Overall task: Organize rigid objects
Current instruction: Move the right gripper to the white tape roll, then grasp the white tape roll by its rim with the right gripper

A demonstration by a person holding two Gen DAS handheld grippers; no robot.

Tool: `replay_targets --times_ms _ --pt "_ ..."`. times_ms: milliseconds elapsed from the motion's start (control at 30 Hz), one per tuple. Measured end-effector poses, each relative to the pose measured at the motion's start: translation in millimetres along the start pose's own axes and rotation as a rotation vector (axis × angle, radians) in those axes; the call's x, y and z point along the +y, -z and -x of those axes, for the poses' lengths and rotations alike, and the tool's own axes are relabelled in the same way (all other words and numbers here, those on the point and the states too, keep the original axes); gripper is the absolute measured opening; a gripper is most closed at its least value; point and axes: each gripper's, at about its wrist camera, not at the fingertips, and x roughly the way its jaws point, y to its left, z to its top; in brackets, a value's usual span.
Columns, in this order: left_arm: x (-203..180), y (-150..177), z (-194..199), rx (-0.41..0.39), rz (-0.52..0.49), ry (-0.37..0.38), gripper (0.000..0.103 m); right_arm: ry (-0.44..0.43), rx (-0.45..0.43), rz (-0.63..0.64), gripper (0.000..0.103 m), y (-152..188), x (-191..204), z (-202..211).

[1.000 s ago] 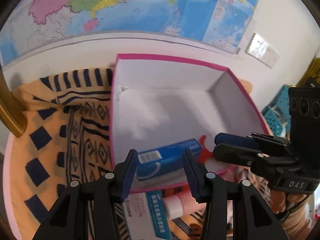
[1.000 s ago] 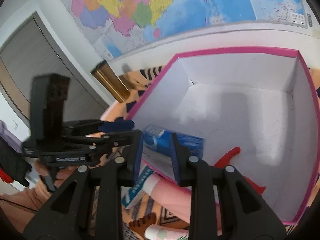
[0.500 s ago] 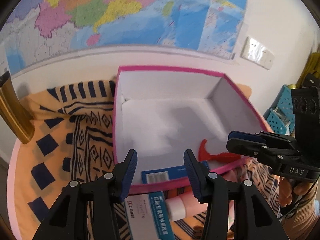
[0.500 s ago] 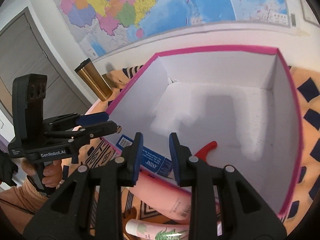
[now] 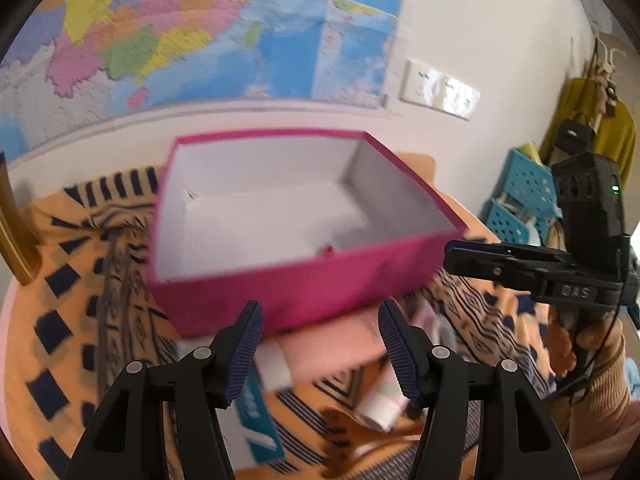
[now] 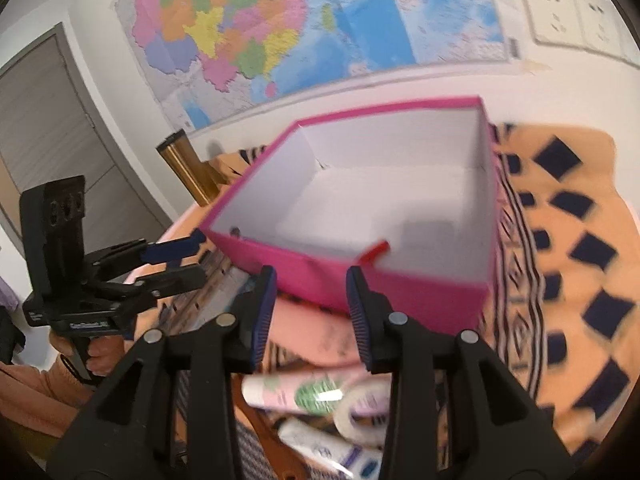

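Left wrist view: the left gripper (image 5: 320, 344) occupies the 6 o'clock edge, its jaws parted and gripping nothing, having just been opening; no object lies between the blue ribbed pads (image 5: 245, 350). Beyond the pads, toward 12 o'clock, stands the pink box (image 5: 304, 292), open-topped with a white interior, resting on the orange patterned cloth (image 5: 60, 312). A small red object (image 5: 327, 249) shows just above the near wall of the box, inside it. Between the pads and the box, on the cloth, lies a pink tube (image 5: 340, 346) with a white cap; a blue-and-white carton (image 5: 256, 412) lies at 7 o'clock of it and a pale tube (image 5: 380, 404) at 5 o'clock. At 3 o'clock the right gripper (image 5: 460, 254) points toward the box, carried by a hand (image 5: 592, 344).

Right wrist view: the right gripper (image 6: 310, 308) is also unclenched and empty, its jaws having just been opening, with only a moderate gap between them. The pink box (image 6: 420, 300) sits at 12 o'clock of the pads, the red object (image 6: 374, 252) inside by the near wall. At 6 o'clock lie the pink tube (image 6: 320, 340), a green-labelled tube (image 6: 296, 394) and a roll of tape (image 6: 360, 412), blurred. The left gripper (image 6: 188, 258) appears at 9 o'clock. A wall map (image 6: 304, 28) hangs behind, and a gold cylinder (image 6: 188, 172) stands at 10 o'clock of the box.
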Motion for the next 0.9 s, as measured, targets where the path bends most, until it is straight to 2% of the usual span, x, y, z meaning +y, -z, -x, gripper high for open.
replay_targets --times_ms 333,433,767,900 --pt "-22 43 -22 0.115 0.014 0.075 0.061 0.064 0.105 -0.094 0.038 62 -28 2" --pt "-30 50 -29 0.142 0.002 0.076 0.061 0.123 0.117 -0.119 0.038 71 -39 -1" --pt "-62 48 -49 0.172 -0.056 0.123 0.059 0.126 0.147 -0.133 0.038 81 -54 -14" --pt "-71 44 -60 0.185 -0.071 0.135 0.049 0.122 0.153 -0.122 0.037 83 -53 -18"
